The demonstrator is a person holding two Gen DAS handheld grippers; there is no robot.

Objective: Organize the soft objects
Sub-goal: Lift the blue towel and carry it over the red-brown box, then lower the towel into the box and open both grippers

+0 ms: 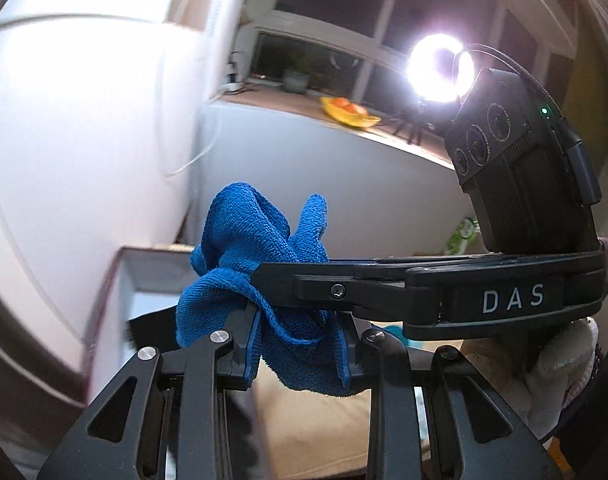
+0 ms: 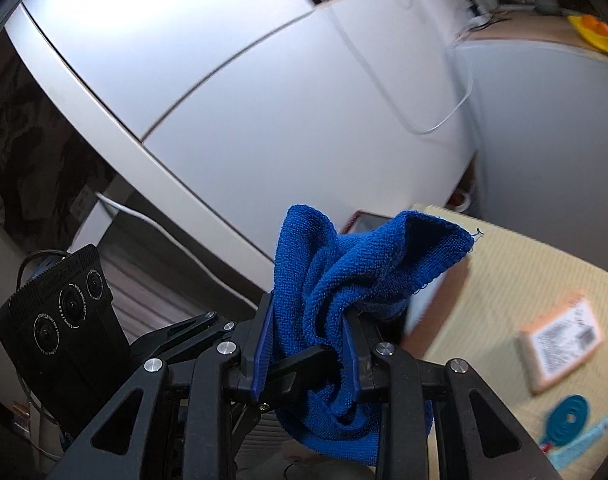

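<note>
— Black left claw point(image 1: 300, 344) first: what's between its jaws?
— Bunched blue cloth point(image 1: 260, 264), terry-textured, pinched tight.
— And the right claw point(image 2: 308, 352)?
— Clamped on that cloth too, so both lift it above the tan desk point(image 2: 504, 280).

Our left gripper point(image 1: 296, 344): fingers drawn close, pinching bunched blue cloth point(image 1: 260, 256) between them; cloth spills above and below fingers. Our right gripper point(image 2: 308, 352): fingers likewise near together, clamped on same cloth, folds standing up over tips. In left wrist view, right gripper crosses in from right, lying sideways, its finger tip point(image 1: 272, 284) buried in cloth just above ours. Behind it, our gloved right hand point(image 1: 560, 364) wraps handle. Both grippers tilted downward, close together.
</note>
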